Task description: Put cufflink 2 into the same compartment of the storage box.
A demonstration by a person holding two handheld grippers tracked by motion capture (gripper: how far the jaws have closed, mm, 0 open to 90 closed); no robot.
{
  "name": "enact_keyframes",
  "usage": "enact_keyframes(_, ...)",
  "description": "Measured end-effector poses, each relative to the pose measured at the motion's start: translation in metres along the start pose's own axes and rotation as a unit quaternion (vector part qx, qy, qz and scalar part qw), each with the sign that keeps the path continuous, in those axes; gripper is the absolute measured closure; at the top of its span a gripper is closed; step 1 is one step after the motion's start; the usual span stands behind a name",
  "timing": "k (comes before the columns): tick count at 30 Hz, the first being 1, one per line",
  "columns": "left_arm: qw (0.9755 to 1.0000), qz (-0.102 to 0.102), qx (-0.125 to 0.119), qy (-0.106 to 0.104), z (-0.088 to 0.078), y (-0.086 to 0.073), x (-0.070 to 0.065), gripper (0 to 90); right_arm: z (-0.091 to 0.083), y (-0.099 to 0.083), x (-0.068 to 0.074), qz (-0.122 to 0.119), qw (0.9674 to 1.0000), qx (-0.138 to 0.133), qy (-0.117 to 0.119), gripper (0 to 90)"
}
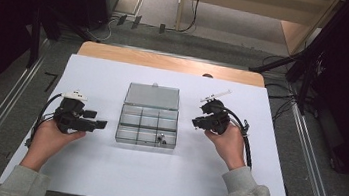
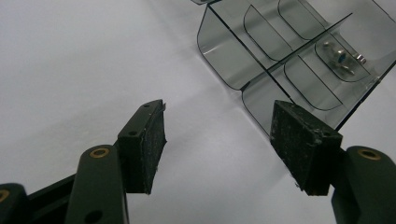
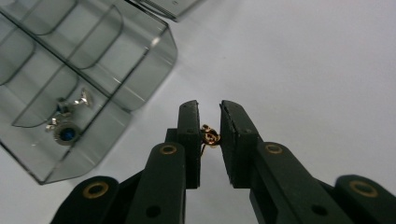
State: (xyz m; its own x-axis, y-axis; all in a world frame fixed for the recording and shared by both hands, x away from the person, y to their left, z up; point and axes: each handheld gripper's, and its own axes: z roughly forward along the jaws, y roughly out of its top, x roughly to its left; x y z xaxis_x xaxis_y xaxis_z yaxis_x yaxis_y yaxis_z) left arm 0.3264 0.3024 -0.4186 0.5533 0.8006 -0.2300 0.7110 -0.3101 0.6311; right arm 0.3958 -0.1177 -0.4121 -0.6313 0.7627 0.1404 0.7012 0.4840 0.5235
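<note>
A smoky clear plastic box (image 1: 119, 126) with several compartments stands open in the middle of the white sheet, its lid (image 1: 152, 96) laid back flat. Silver pieces with a blue stone (image 1: 160, 138) lie in its near right compartment, as the right gripper view also shows (image 3: 65, 126). My right gripper (image 1: 195, 123) hovers just right of the box, jaws nearly together on a small gold trinket (image 3: 210, 136). My left gripper (image 1: 96, 119) rests left of the box, pointing at it. Its jaws (image 2: 224, 144) stand wide apart with bare sheet between them.
The white sheet (image 1: 103, 170) covers most of the table, with a wooden strip (image 1: 167, 62) showing at the far edge. Cables trail from both grippers. Dark stands and floor rails flank the table.
</note>
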Motion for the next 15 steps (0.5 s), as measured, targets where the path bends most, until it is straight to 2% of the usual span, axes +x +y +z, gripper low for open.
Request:
enact_keyframes(9, 1.0, -0.002, 0.002, 0.004, -0.001, -0.002, 0.0, 36.7, -0.009, 0.009, 0.018, -0.016, 0.9995, -0.016, 0.02, 80.4)
enact_keyframes(15, 1.0, -0.003, 0.0, 0.006, -0.002, -0.004, 0.0, 36.7, -0.014, 0.016, 0.033, -0.038, 0.9984, -0.027, 0.031, 80.4)
